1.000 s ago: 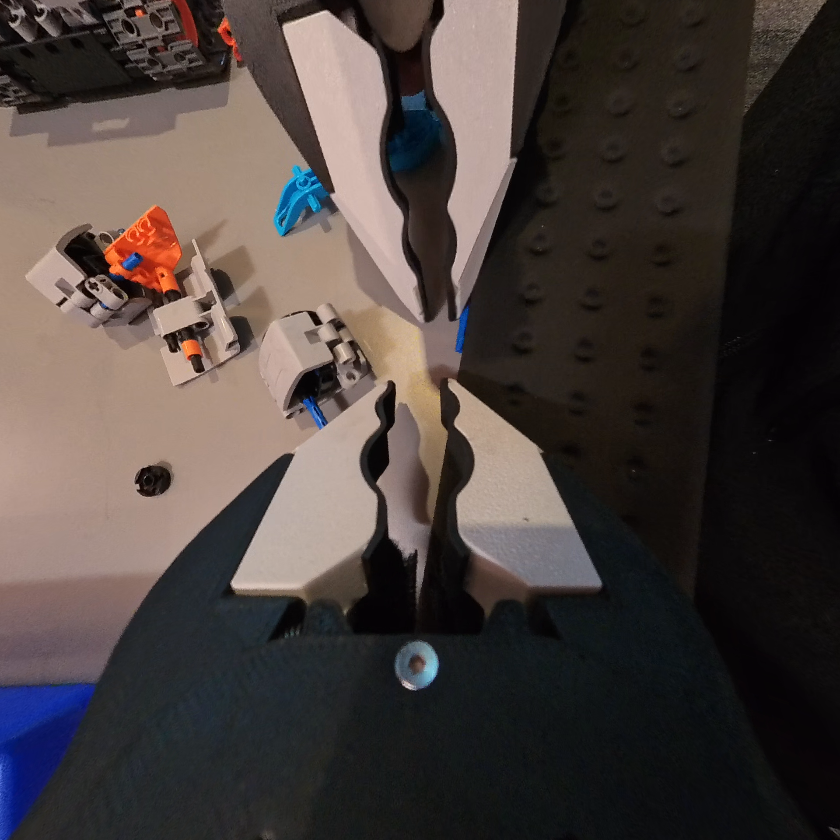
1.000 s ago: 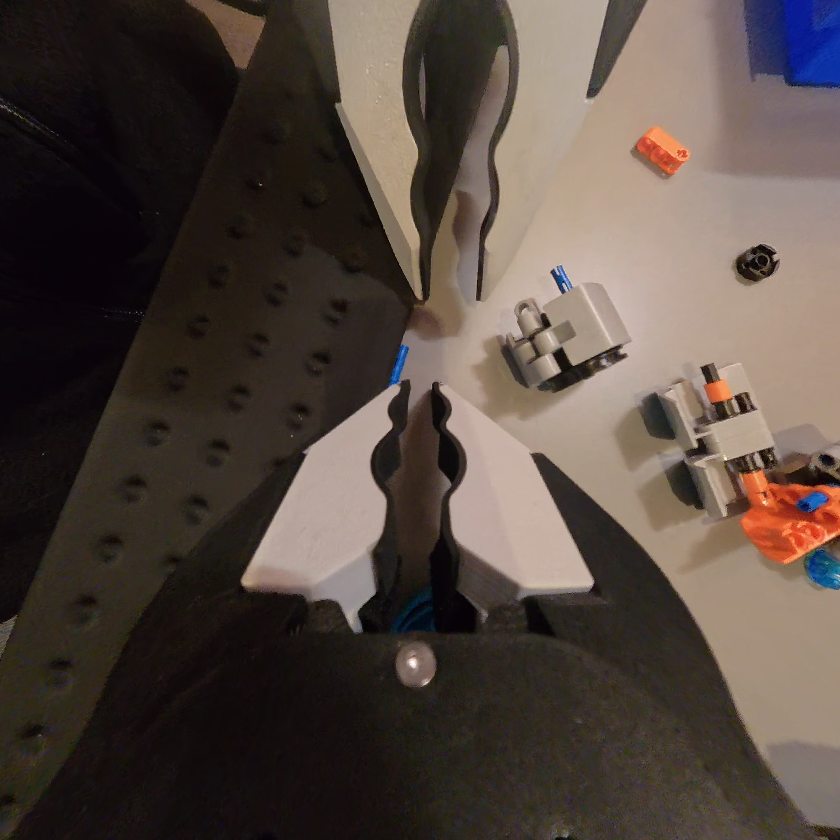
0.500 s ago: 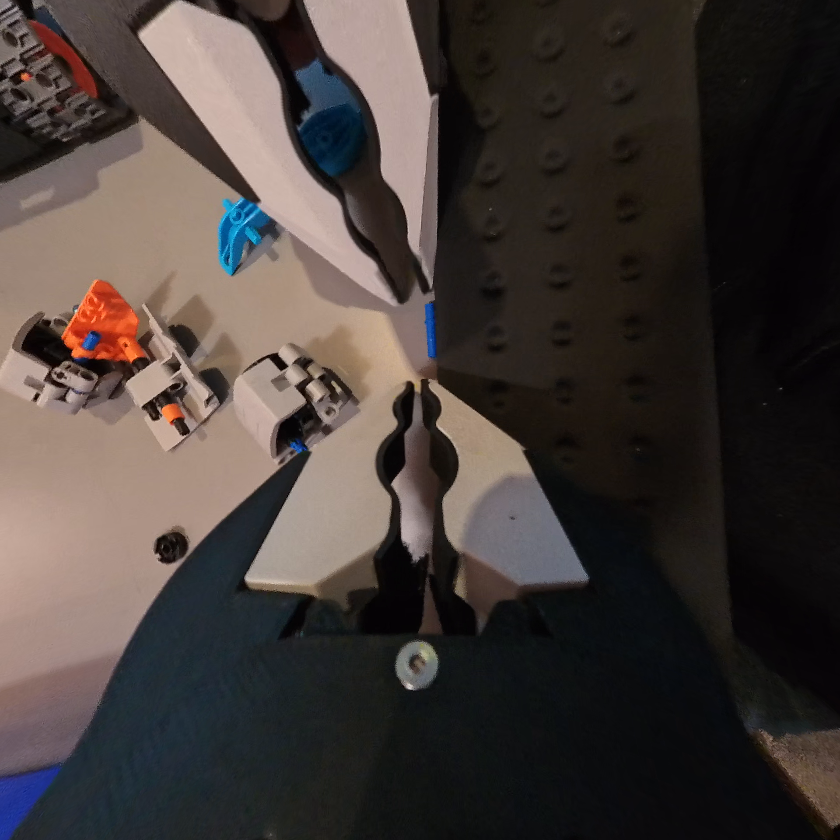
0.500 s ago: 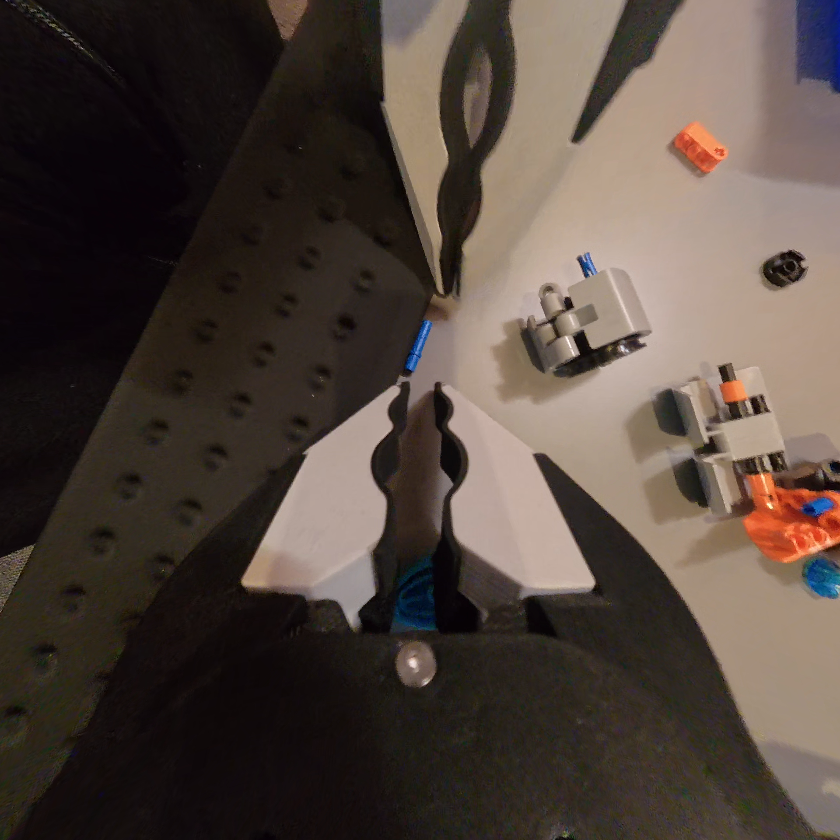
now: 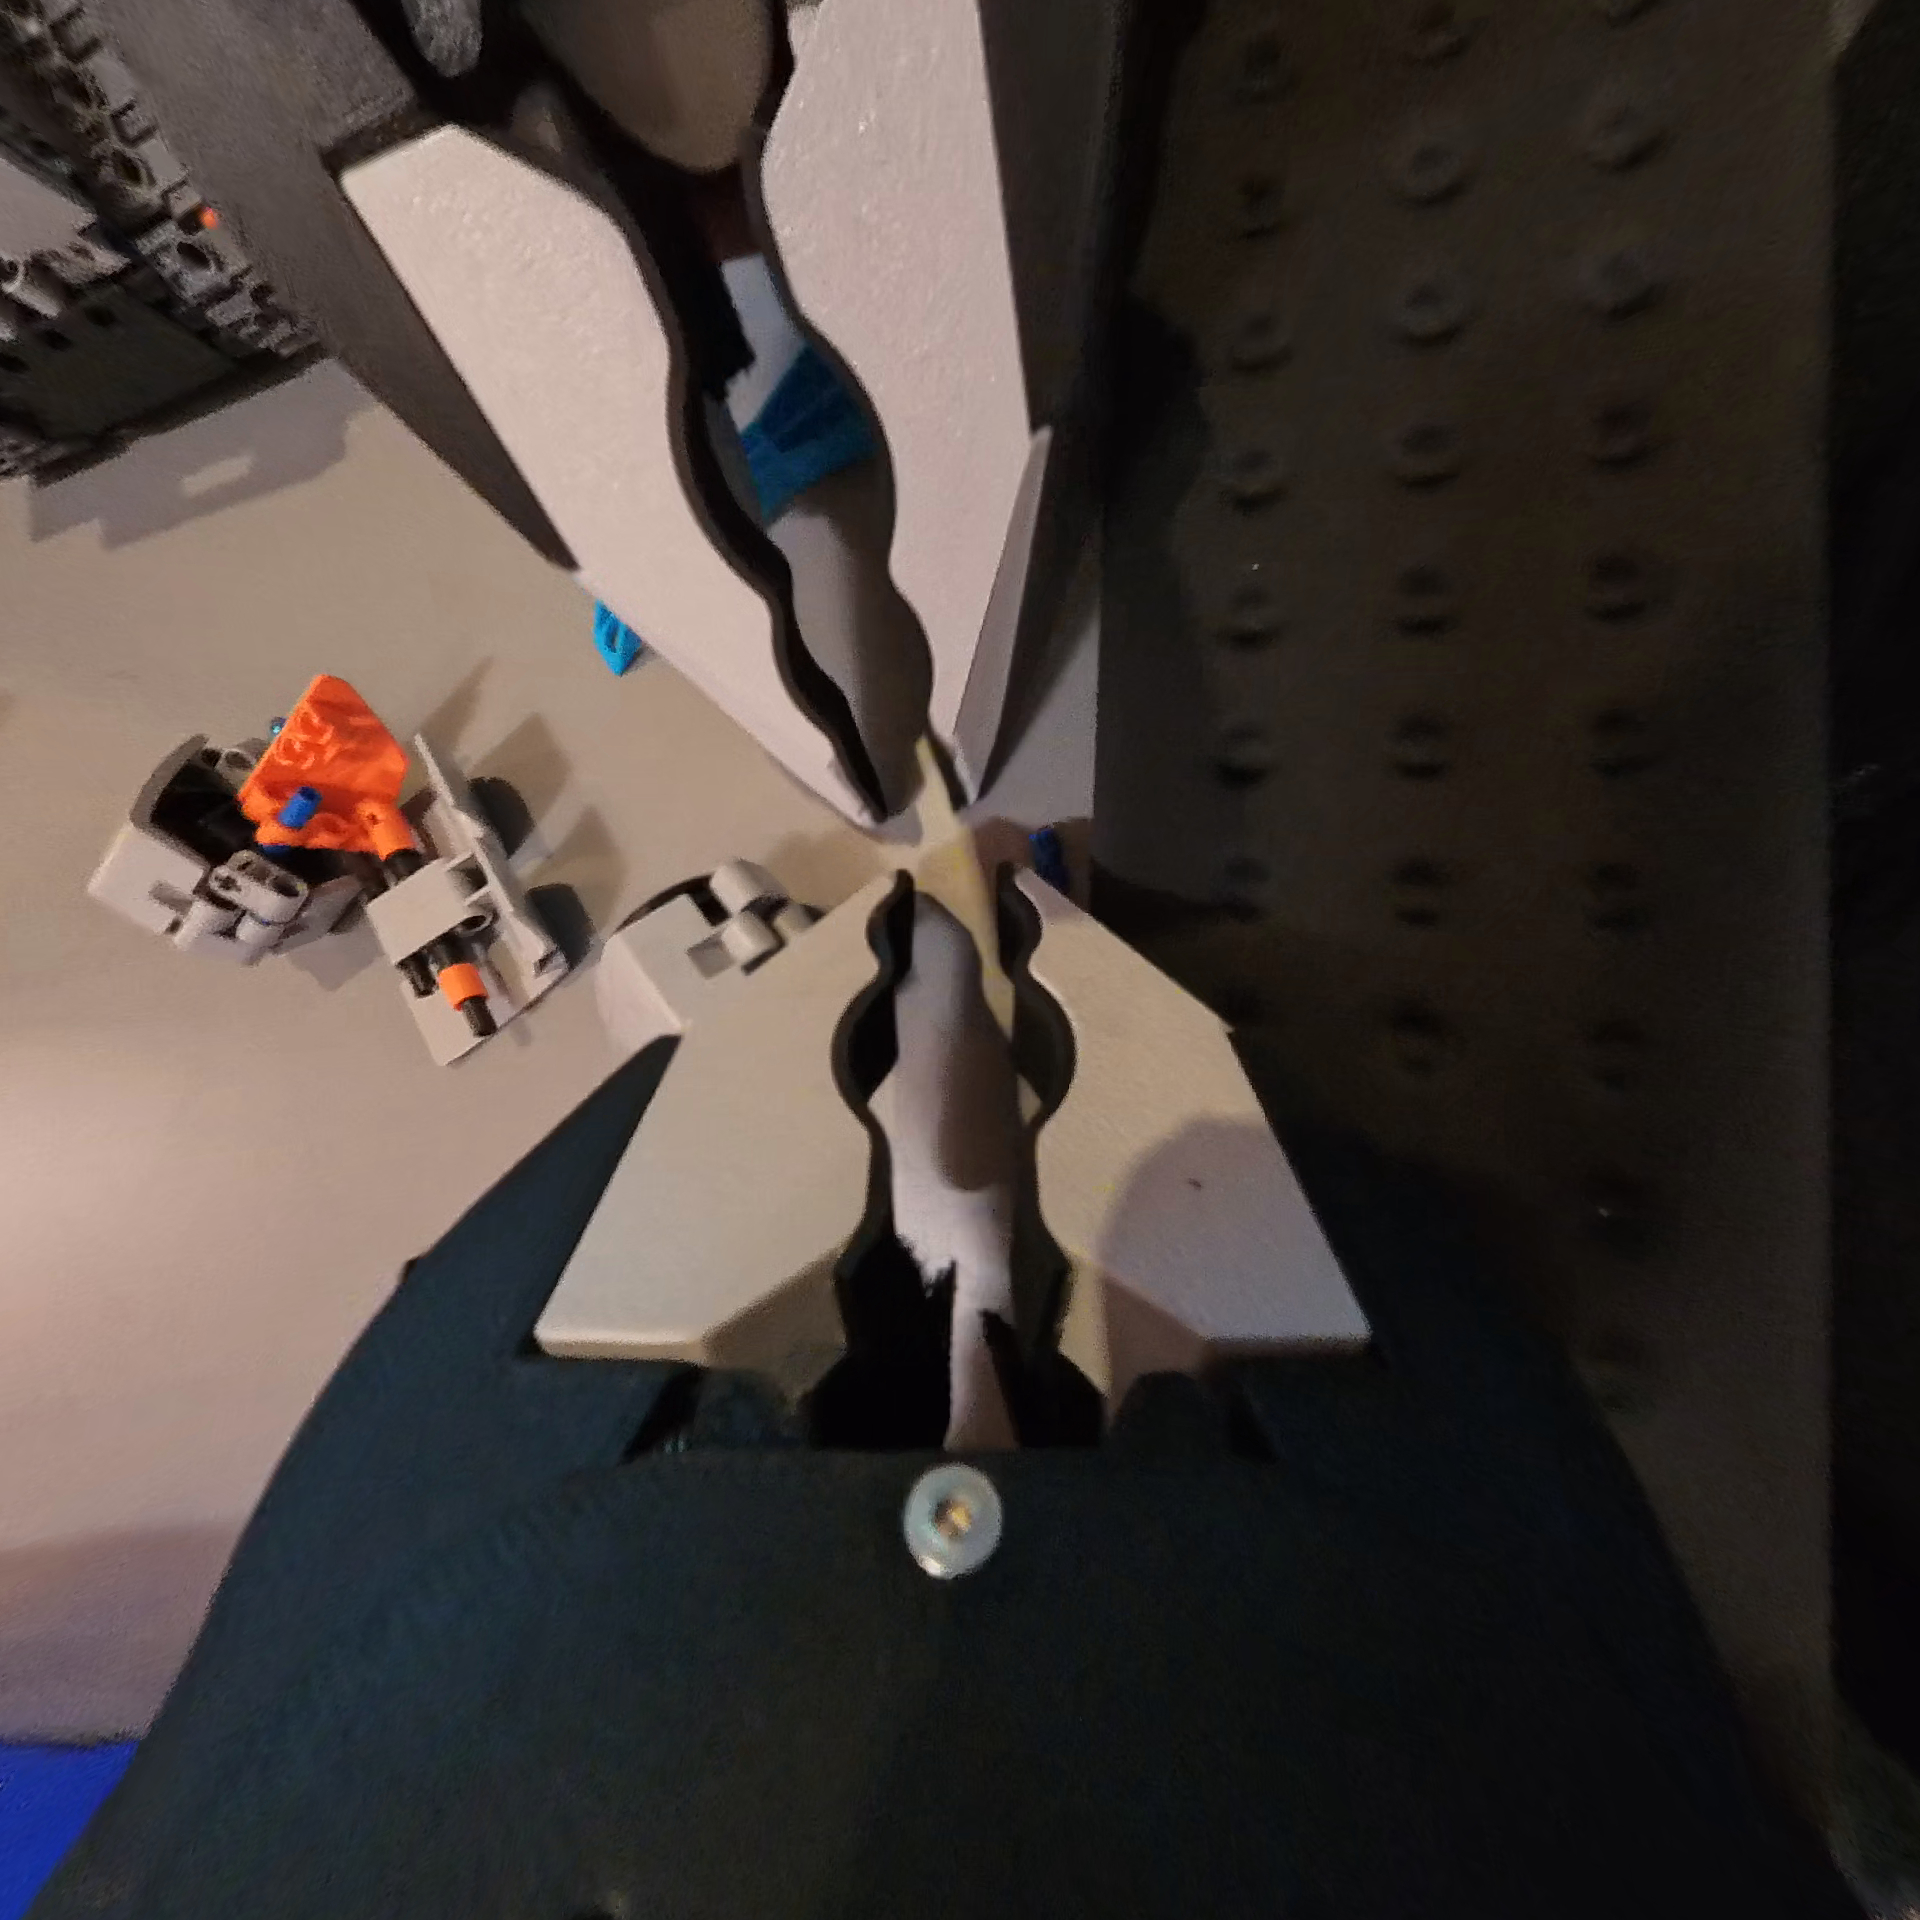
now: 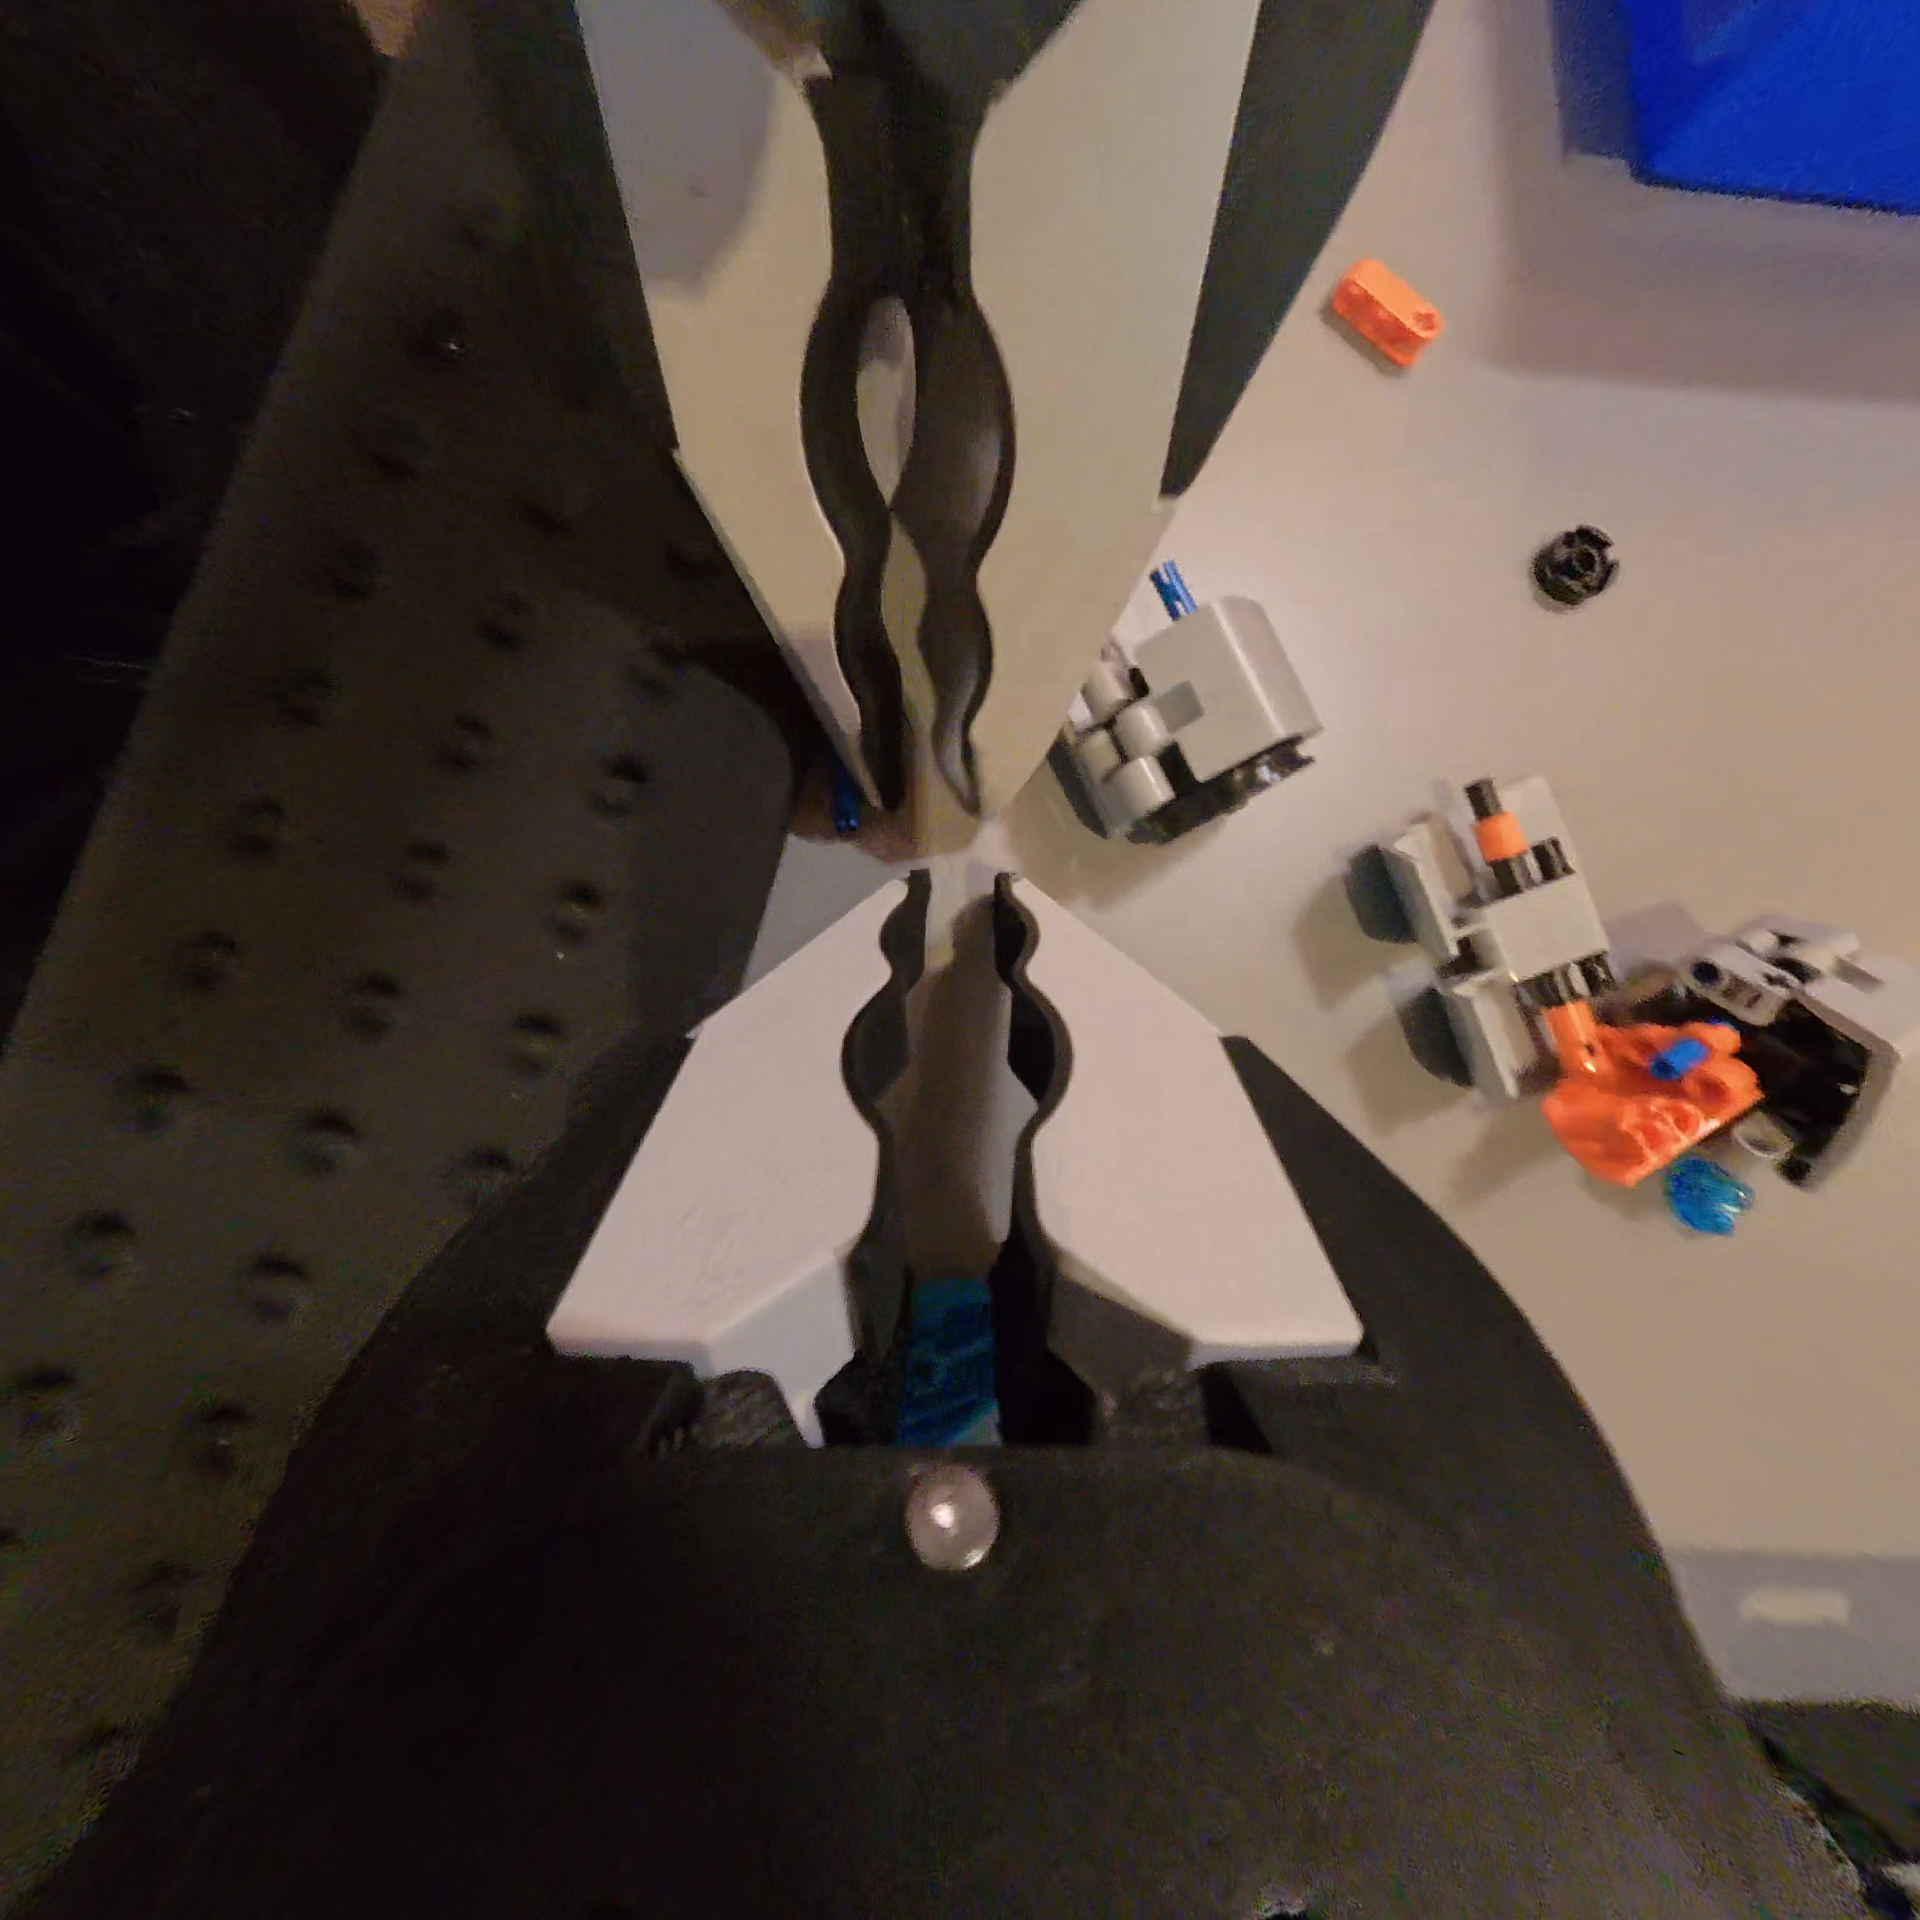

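Since a moment ago both grippers have closed in tip to tip beside the small blue pin (image 6: 847, 808), left gripper (image 5: 951, 894) fingers slightly apart and empty, right gripper (image 6: 958, 891) clamped on a blue toothed piece (image 6: 943, 1361).

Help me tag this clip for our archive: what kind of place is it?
Probably a hobby or workshop tabletop for toy brick building: a grey table scattered with grey brick assemblies, a loose orange piece and a studded black plate.
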The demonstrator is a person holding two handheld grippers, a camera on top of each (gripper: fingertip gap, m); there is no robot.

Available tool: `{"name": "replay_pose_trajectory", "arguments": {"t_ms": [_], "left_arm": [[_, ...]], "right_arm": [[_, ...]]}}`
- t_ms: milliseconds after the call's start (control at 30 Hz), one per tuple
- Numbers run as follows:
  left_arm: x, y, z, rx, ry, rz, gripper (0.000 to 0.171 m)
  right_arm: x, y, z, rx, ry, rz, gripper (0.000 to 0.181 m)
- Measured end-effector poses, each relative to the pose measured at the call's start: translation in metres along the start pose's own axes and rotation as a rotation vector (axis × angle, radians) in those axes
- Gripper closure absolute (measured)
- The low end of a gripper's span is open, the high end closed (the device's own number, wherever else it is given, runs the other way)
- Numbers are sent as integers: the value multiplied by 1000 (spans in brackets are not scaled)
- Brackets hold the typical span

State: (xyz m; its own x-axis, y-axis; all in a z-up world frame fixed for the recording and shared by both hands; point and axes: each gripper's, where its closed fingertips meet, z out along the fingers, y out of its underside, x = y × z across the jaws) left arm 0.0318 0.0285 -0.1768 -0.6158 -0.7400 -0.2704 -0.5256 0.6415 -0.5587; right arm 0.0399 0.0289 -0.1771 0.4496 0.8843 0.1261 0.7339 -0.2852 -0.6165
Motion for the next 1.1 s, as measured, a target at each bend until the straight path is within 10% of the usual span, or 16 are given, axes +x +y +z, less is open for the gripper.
{"name": "replay_pose_trajectory", "arguments": {"t_ms": [633, 1100], "left_arm": [[10, 10, -8, -2, 98, -71, 171], [-39, 17, -46, -30, -75, -7, 123]], "right_arm": [[-20, -16, 10, 53, -86, -26, 180], [-3, -7, -5, 49, -33, 5, 180]]}}
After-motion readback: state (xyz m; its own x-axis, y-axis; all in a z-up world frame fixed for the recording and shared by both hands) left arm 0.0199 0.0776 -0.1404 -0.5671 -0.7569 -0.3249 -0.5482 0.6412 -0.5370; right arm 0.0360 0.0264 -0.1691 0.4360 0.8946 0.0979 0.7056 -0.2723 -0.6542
